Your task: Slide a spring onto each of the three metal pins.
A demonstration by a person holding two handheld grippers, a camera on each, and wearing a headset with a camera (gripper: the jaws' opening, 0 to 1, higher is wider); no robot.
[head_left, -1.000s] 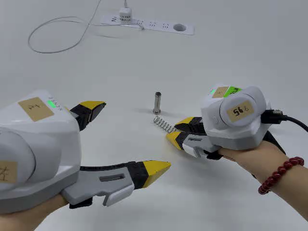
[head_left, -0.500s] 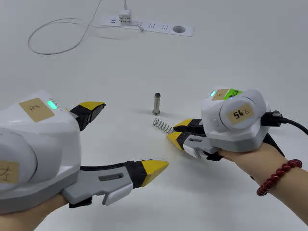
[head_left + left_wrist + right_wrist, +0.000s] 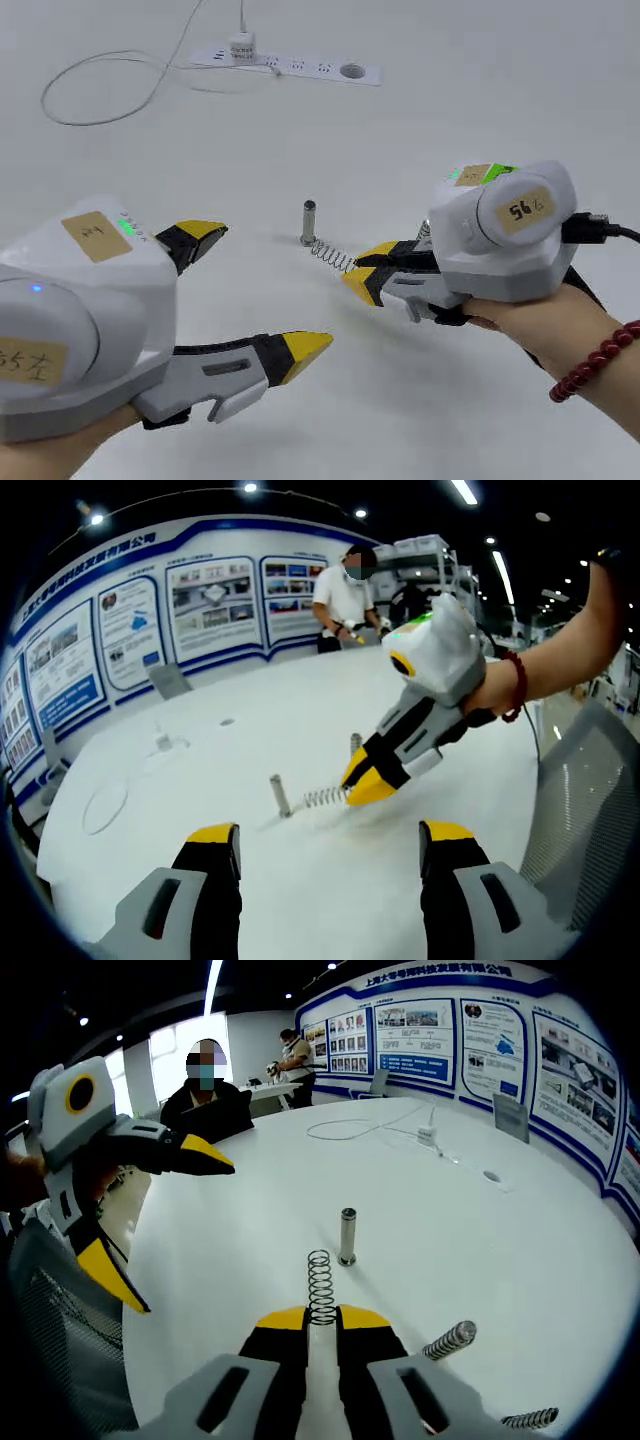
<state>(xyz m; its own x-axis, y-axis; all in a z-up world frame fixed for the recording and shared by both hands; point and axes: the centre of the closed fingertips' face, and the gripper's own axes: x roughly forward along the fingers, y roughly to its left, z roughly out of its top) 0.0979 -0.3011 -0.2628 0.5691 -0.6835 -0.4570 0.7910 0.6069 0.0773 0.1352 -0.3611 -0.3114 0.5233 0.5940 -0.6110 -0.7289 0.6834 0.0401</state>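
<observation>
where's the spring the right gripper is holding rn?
Head view, mid-table: the spring runs slanted, one end pinched by the right gripper, its free end near the base of the upright pin.

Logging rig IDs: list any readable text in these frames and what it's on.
"56" plus an unclear character: rear sticker on right gripper.
"65" plus an unclear character: lower sticker on left gripper.
Its upper sticker, wall posters: too blurred to read.
</observation>
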